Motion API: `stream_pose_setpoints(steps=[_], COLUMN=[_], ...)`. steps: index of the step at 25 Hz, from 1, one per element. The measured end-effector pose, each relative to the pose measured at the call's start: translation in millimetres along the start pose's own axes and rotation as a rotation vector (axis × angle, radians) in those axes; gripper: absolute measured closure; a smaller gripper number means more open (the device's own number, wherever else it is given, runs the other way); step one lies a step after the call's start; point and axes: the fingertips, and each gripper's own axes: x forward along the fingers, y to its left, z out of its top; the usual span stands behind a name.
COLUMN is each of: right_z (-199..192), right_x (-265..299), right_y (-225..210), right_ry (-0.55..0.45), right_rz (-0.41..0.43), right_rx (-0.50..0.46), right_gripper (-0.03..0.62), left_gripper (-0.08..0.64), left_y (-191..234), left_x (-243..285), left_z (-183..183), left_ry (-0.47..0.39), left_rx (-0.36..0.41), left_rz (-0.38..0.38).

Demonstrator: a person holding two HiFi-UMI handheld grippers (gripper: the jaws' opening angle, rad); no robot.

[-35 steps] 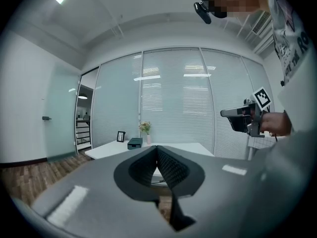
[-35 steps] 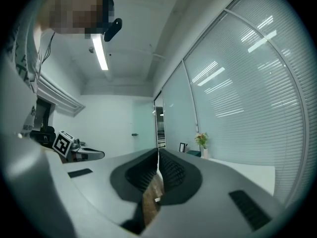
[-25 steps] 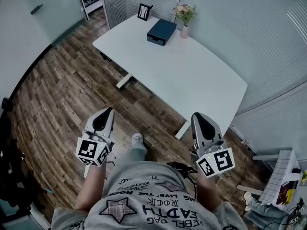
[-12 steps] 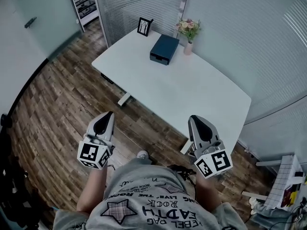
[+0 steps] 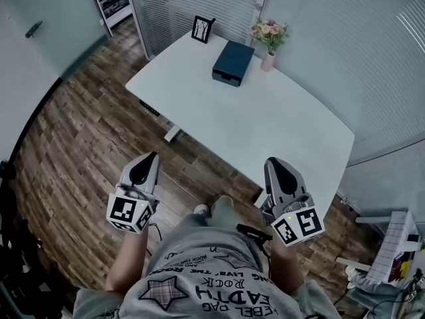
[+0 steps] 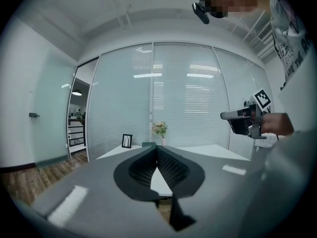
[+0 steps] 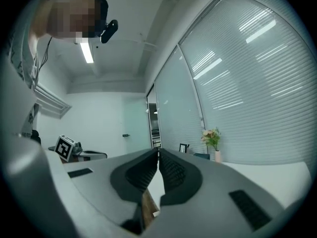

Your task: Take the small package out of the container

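Container: dark blue rectangular box [image 5: 234, 62], lying flat on the far end of the white rounded-corner desk [image 5: 285, 121]. It sits between a black picture frame [image 5: 202, 29] and a pale vase of pink flowers [image 5: 268, 45], apart from both and close to the desk's far edge.
Small package: not visible in any view; the box shows only its outside.
Left gripper [image 5: 151, 156]: clenched, its 2 jaws meeting tip to tip with nothing between them. It is held over the wood-plank floor [image 5: 86, 131], short of the desk's near long edge.
Right gripper [image 5: 272, 160]: also clenched and empty, the 2 ribbed pads pressed together. In the head view its tip overlaps the desk's near edge.
Desk surface: bare white from the near edge up to the box, so the whole near half is open.
Desk edges: the far long edge runs beside the glass wall with blinds [image 5: 325, 18]; the right rounded corner lies near that wall.
Floor room: a wide open stretch left of the desk; a white desk foot [image 5: 173, 133] juts out under the near edge.
Right side: a white wire rack [image 5: 393, 244] with clutter stands by the wall, well apart from the container.
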Motion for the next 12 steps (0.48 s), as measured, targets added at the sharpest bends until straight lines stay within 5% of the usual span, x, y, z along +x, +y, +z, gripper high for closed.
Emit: stream_pose_setpoints(steps=[12], right_z=[-8.7], right_x=[56.1], right_y=[-21.8], right_ry=[0.023], right_rz=[0.022], right_rx=[0.015], right_gripper=[0.575], left_gripper=[0.549], left_y=[31.2], left_x=[36.2], left_z=[-14.1], left_ry=[0.021], left_rx=[-0.035], left_rz=[0.021])
